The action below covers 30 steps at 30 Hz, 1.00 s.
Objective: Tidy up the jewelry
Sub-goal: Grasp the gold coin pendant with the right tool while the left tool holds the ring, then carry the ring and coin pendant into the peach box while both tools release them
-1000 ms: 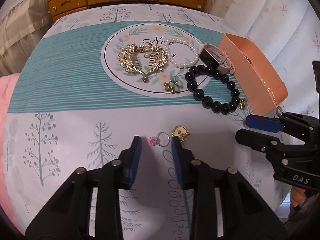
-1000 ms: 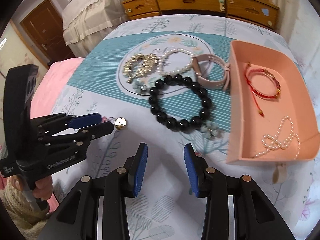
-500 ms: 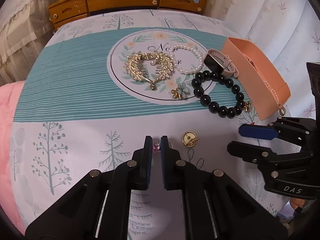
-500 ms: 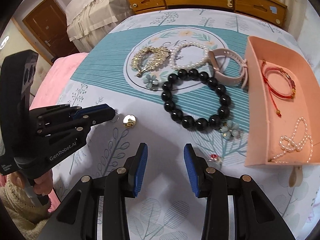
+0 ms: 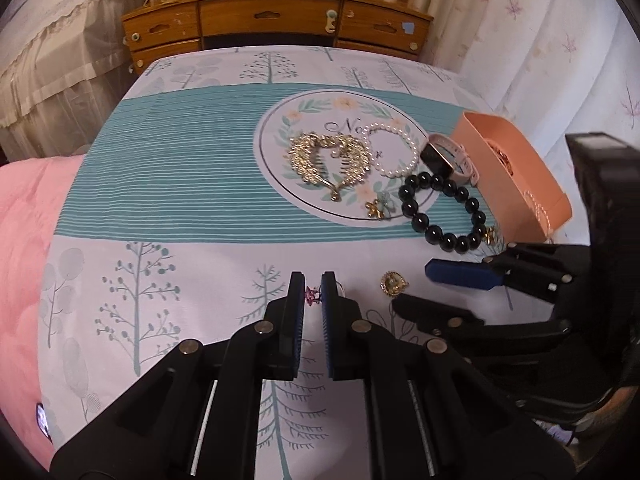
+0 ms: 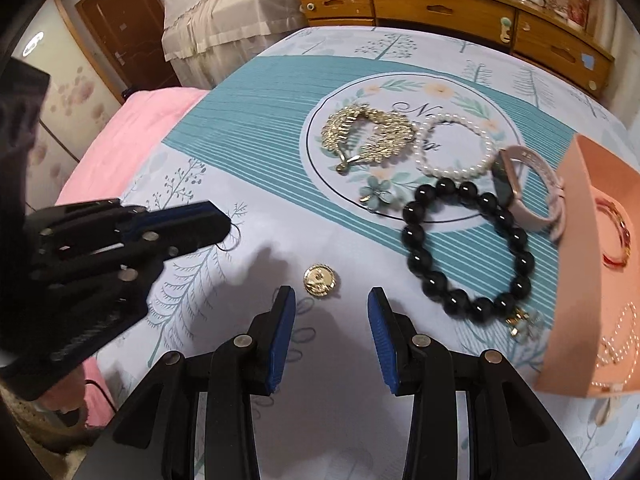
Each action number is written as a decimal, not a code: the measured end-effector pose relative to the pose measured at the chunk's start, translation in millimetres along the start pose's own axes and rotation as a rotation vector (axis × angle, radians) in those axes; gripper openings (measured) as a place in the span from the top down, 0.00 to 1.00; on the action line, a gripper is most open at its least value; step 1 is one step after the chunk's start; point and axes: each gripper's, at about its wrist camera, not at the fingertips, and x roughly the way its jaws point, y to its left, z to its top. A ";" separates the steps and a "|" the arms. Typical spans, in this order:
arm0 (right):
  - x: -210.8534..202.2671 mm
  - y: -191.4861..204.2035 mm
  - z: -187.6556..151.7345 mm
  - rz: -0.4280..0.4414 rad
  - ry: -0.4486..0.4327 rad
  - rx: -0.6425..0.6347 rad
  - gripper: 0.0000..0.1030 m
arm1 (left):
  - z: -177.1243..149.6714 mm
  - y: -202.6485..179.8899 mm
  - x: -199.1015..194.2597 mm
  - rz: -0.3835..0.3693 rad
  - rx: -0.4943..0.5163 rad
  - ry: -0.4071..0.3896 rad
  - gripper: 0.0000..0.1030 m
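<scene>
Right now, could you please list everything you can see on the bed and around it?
Pink-stone silver ring: one, pinched between the left gripper's fingers.
Round gold coin charm: one, on the bedspread ahead of the right gripper.
Black bead bracelet: one, beside the tray.
White pearl bracelet: one, on the printed circle.
Gold leaf hair comb: one, left of the pearls.
Pale blue flower brooch: one, below the comb.
Pink-strap watch: one, by the tray.
Peach plastic tray: one, holding a red bangle and pearl strand.
Wooden dresser: one, behind.
Left gripper: shut.
Right gripper: open.
</scene>
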 end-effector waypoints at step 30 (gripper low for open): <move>-3.7 36.7 24.1 -0.192 0.061 -0.144 0.81 | -2.1 23.6 -14.9 0.021 -0.103 0.004 0.94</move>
